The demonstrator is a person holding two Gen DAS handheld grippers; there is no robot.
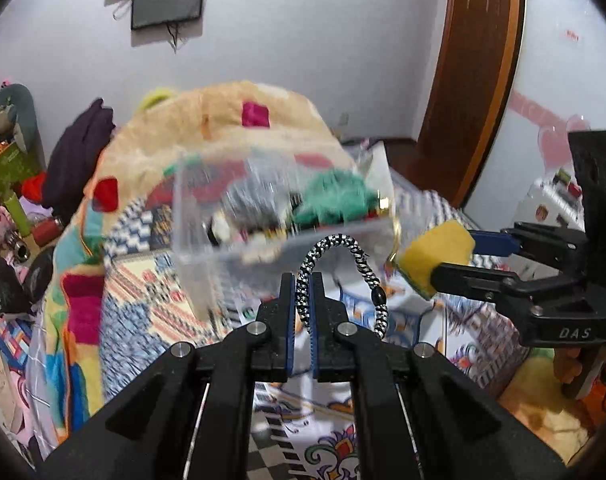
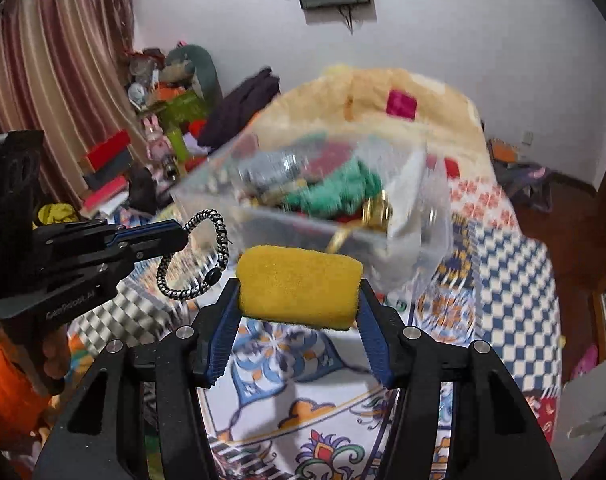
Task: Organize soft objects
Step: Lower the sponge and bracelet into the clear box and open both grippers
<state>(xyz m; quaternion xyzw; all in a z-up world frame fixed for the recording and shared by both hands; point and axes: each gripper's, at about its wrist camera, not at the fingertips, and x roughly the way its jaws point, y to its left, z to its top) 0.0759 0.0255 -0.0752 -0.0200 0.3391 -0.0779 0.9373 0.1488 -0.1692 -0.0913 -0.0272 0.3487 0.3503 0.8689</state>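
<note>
Left gripper (image 1: 301,280) has its jaws pressed nearly together, pinching one side of a black-and-white braided bracelet (image 1: 335,244); the loop arches up and over to the right, with a small black bead on the hanging side. Likely very light and limp; the cord could slide in the pads, so the grip on the braid itself, away from the bead, looks sensible. Both items are held in the air above a patterned bedsheet (image 1: 303,432). Ahead, centre, sits a clear plastic box (image 1: 199,248), motion-blurred, already holding soft stuff including a green fabric item (image 1: 335,196) and something grey; exact contents cannot be told. Behind it lies a plush multicolour blanket (image 1: 231,108). To the right, right gripper (image 2: 299,292) has jaws spread wide around a yellow sponge (image 2: 299,284), pinching it end to end; a thin green scouring layer shows in the left wrist view. The sponge is probably light and squashy, springs back, is not fragile, and the foam faces give good friction. Judged step: carrying both items toward the box for dropping in. Risk: the bracelet snagging on the box rim, or the box tipping if nudged, as it looks lightweight.
</note>
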